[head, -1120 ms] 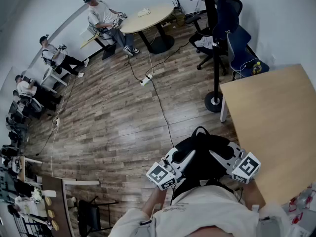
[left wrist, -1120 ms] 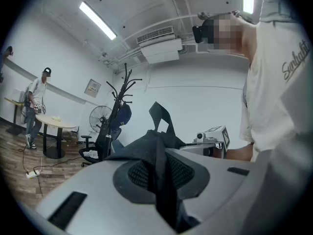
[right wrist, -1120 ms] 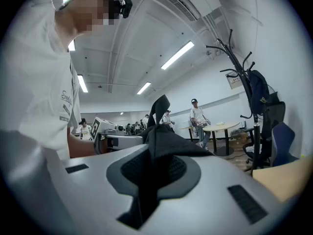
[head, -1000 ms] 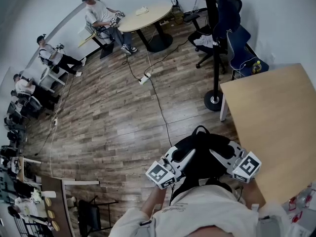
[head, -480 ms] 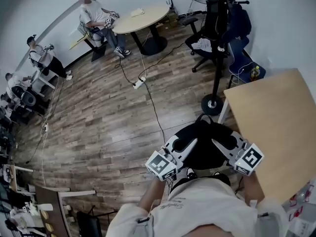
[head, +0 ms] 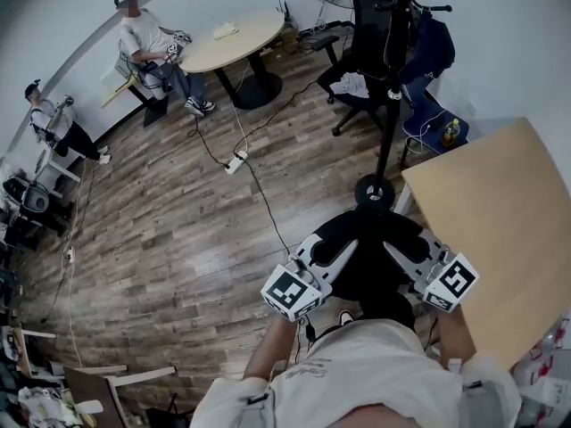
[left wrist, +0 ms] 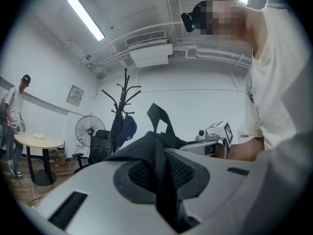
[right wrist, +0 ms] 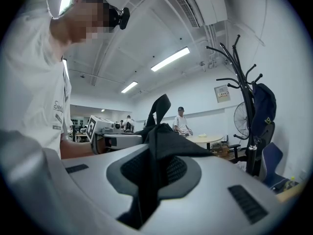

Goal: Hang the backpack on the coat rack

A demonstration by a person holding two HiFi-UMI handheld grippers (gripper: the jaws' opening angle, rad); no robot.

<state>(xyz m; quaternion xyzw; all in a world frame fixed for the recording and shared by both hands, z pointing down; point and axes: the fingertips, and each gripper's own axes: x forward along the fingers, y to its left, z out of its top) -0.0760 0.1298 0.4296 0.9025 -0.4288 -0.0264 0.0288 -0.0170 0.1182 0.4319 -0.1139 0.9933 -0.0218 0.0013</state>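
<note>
Black backpack (head: 368, 266) near table edge (head: 421, 205)

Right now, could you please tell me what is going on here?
A person carries a black backpack held between two hand-held tools. The left tool and the right tool are each shut on its fabric. The coat rack stands ahead on the wooden floor, beside a wooden table. The backpack is not yet hung on it.

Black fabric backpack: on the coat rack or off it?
Off: left gripper and right gripper clamp the black backpack, apart from the black coat rack.
</note>
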